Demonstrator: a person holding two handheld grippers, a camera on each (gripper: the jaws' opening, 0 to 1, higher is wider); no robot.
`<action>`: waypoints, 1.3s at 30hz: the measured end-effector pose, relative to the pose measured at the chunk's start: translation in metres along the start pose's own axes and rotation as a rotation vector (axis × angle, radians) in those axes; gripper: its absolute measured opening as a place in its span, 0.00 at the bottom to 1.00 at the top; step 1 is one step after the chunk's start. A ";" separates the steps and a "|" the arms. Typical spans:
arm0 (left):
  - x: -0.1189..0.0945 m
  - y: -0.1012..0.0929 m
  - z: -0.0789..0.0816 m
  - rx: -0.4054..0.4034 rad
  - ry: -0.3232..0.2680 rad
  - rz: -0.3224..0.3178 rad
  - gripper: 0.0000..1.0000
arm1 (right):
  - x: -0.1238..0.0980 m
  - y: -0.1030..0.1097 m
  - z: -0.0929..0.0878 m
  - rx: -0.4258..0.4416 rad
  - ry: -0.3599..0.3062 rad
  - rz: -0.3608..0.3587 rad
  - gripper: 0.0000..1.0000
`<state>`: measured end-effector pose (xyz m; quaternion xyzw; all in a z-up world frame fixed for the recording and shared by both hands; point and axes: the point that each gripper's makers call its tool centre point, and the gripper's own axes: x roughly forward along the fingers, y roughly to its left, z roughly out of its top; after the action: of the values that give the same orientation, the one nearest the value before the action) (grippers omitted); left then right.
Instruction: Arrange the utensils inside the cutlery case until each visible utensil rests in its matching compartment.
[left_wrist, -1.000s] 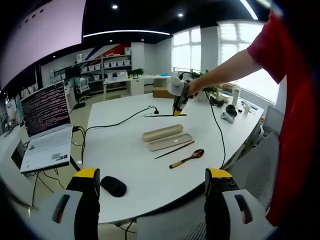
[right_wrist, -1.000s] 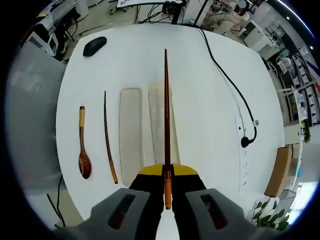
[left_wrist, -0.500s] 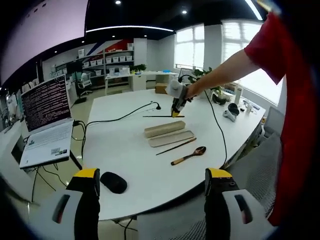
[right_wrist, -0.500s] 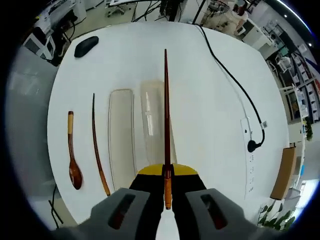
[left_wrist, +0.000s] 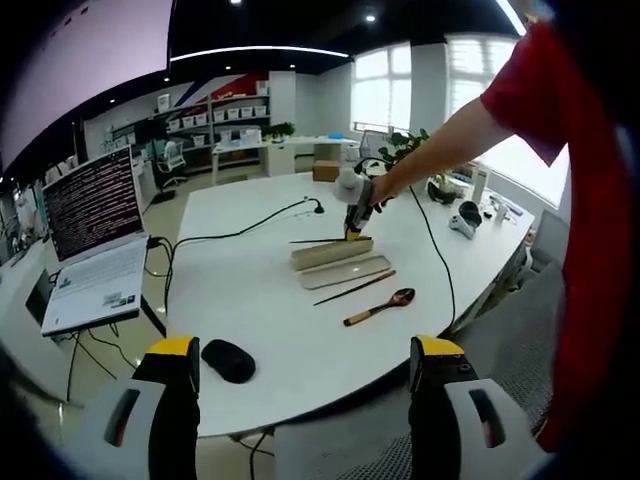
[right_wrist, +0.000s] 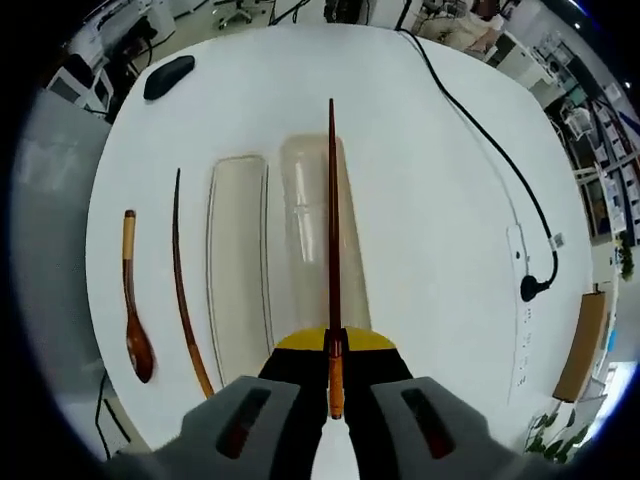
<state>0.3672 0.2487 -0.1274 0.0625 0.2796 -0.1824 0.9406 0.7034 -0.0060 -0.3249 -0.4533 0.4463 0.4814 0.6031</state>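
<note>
A dark red-brown wooden chopstick (right_wrist: 332, 240) hangs lengthwise over the open beige cutlery case (right_wrist: 310, 250); its lid (right_wrist: 238, 270), a second chopstick (right_wrist: 183, 290) and a wooden spoon (right_wrist: 133, 300) lie parallel on the white tabletop (right_wrist: 430, 230).

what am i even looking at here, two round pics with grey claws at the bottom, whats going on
A person holds a hand tool, a gripper, in each hand; a camera rides on each. The left gripper is open and holds nothing; its view looks across a white table at the person's arm. The right gripper looks down on the table and is shut on one chopstick, above the open cutlery case. Beside the case lie its lid, a second chopstick and a wooden spoon. A computer mouse and a laptop sit nearby.
</note>
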 end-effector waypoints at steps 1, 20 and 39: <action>0.000 0.001 0.000 -0.003 -0.001 0.004 0.89 | -0.001 0.001 -0.001 -0.001 0.005 0.001 0.01; 0.003 0.000 -0.002 -0.012 0.014 0.015 0.89 | 0.011 0.005 -0.007 -0.029 0.005 0.012 0.00; -0.001 0.001 -0.003 -0.011 0.016 0.024 0.89 | 0.011 0.005 -0.003 0.048 -0.002 0.024 0.02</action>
<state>0.3656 0.2504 -0.1293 0.0621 0.2873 -0.1688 0.9408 0.6995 -0.0059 -0.3365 -0.4329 0.4626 0.4779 0.6085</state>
